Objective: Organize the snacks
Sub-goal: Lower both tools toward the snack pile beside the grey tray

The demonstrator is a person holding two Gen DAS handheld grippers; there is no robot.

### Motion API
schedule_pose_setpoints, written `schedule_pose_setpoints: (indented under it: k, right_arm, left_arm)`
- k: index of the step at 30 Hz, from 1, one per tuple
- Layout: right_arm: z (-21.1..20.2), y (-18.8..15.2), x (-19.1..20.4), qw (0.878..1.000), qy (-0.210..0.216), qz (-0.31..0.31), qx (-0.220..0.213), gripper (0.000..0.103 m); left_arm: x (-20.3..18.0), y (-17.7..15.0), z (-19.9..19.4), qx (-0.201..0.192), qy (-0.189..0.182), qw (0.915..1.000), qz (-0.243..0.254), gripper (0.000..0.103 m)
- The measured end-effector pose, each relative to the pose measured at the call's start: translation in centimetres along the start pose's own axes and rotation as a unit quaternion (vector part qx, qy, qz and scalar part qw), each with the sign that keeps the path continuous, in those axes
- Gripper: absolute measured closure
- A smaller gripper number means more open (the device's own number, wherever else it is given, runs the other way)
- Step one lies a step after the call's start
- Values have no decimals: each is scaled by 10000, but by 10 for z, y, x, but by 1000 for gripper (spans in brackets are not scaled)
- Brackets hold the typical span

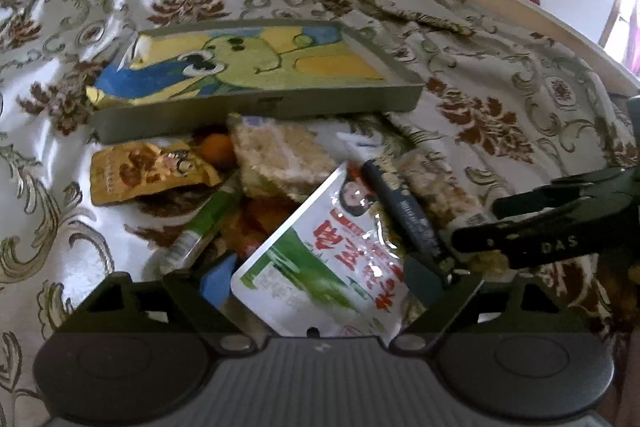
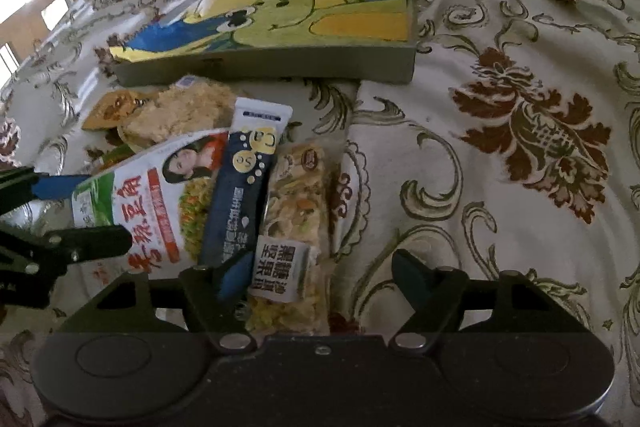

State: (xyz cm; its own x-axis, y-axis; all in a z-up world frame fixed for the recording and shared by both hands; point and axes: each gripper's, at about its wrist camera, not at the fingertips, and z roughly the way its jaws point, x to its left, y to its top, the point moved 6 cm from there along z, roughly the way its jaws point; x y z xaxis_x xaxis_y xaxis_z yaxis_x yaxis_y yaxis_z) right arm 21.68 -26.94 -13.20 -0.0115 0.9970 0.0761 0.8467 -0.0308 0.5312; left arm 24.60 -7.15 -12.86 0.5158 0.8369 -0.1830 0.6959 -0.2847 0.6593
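Below the flat painted box, both grippers gape over glossy pouches; only the right view shows the nut bar.

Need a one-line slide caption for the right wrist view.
Open right gripper straddling a clear-wrapped snack bar beside a snack pile, painted tray beyond.

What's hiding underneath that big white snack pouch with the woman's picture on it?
The white pouch lies over other snacks. Poking out from under it are a green wrapper, something orange-red and part of a pale crumbly cake. Whatever lies beneath its middle is covered.
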Motion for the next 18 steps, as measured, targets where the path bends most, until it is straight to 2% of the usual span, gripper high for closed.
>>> schedule_pose_setpoints:
  k: [2,6,11,14,16,18]
  right_arm:
    - [-2,1,-2,10000,25,26,-42,30]
    - [-4,1,-2,9999,66,45,-67,38]
    - [-4,0,2,9999,135,-54,-50,51]
    - [-1,-2,3,9999,154,-61,18,52]
    - [2,-2,3,9998,159,-37,81,52]
    - [5,-3,3,9998,153,-25,147,51]
  left_arm:
    - [-4,1,-5,-13,-137,9999,-63,19]
    - [-12,1,-14,-2,-695,9971,-296,29]
    - [-18,0,-8,27,-1124,9929,-374,33]
    - [-8,-1,4,137,-1244,9895,-729,35]
    - [0,-5,17,318,-1172,9882,-939,44]
    - [6,-7,25,394,-1170,9869,-1035,45]
